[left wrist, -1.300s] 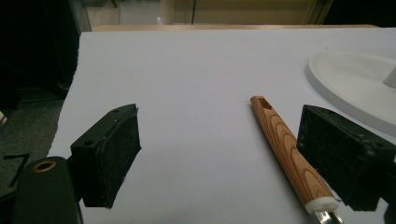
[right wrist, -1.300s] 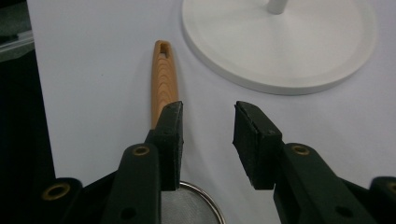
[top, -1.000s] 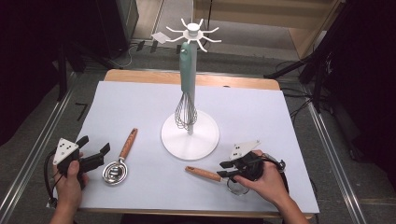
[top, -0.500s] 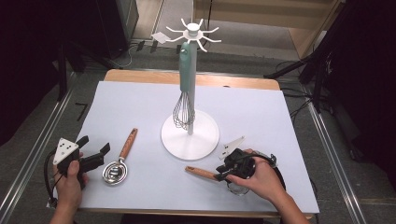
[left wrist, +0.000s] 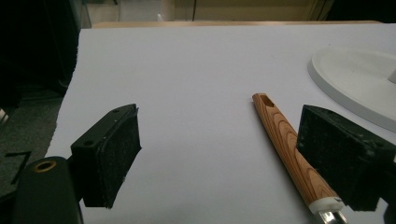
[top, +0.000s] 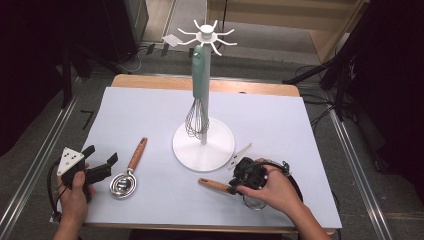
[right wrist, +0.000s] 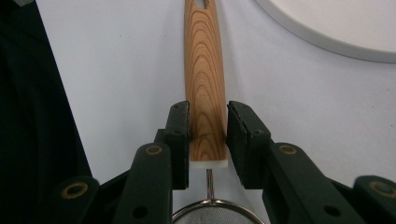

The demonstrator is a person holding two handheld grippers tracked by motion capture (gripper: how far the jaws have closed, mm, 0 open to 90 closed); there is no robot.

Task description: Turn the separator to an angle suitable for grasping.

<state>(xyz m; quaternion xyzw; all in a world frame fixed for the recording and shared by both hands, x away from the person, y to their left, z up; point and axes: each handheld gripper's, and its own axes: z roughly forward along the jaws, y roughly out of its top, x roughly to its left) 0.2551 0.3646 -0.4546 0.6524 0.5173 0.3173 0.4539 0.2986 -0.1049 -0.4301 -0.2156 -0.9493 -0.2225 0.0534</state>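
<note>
The big white table sheet (top: pixel 150 110) lay flat, and a tall white stand (top: pixel 203 145) stood in the middle of it. The stand had hooks at the top. A whisk with a green handle (top: pixel 199 95) already hung from one hook, so that part looked done.

Two more tools lay flat on the sheet, and neither one was hung up. It seemed they were next.

On the right side of the sheet lay a little strainer with a wooden handle (right wrist: pixel 205 88), just in front of the stand's round foot. The right gripper (right wrist: pixel 208 135) had just been closing its jaws. Now the jaws pinched the wooden handle near its white end, close to the metal bowl. The strainer looked as if it was on the sheet, not lifted. The pick-up seemed only just started.

On the left side lay the other tool, a small metal spoon-like thing with a wooden handle (top: pixel 131 170). The left gripper (top: pixel 102 167) sat just beside it with its jaws spread wide and nothing between them. In the left gripper view, that handle (left wrist: pixel 285 149) lay right next to one jaw.

So one tool looked hung, one was grabbed, and one was waiting.
</note>
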